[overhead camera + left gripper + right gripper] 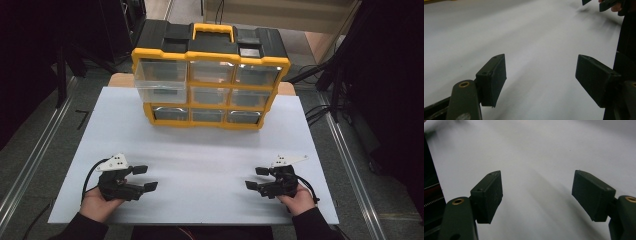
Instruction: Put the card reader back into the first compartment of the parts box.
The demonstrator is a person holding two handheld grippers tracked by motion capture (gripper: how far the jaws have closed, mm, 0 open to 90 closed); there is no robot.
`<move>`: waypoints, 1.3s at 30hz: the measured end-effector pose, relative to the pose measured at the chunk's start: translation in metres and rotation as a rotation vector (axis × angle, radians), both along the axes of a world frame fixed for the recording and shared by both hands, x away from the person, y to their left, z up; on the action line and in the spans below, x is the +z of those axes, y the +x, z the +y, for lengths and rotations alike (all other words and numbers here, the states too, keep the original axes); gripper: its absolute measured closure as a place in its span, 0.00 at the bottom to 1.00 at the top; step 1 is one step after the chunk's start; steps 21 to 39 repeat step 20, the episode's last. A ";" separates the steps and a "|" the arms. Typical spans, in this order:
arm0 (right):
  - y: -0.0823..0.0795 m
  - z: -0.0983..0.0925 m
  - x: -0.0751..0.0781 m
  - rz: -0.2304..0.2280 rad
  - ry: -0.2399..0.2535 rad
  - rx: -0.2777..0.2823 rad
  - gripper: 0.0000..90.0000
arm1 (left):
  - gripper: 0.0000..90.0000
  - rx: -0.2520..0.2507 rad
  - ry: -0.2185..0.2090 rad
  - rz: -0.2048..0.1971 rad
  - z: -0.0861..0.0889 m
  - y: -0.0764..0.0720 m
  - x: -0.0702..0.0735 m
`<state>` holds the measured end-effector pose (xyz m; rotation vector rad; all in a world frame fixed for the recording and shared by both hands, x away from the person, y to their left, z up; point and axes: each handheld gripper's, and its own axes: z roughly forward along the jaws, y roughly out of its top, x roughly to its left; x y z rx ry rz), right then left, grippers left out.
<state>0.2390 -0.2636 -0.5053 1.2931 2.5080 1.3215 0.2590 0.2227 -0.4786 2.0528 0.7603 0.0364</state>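
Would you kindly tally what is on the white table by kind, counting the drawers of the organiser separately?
Yellow and black drawer organiser: 1
Clear drawers in it, three rows of three, the top-left drawer pulled out: 9
Handheld grippers, both open and resting on the table, the left gripper and the right gripper: 2
Total: 12

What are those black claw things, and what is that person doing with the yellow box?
A person is holding a black grabbing tool in each hand: the left tool and the right tool. Both are open, hold nothing, and sit low over the near part of the white table, pointing at each other. The yellow and black drawer box stands at the far side with its clear drawers facing the person. Nobody is touching it.
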 end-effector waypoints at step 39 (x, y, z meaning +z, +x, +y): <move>0.000 0.001 -0.001 0.005 -0.001 0.007 0.25 | 0.29 0.002 0.000 -0.003 0.000 0.000 0.000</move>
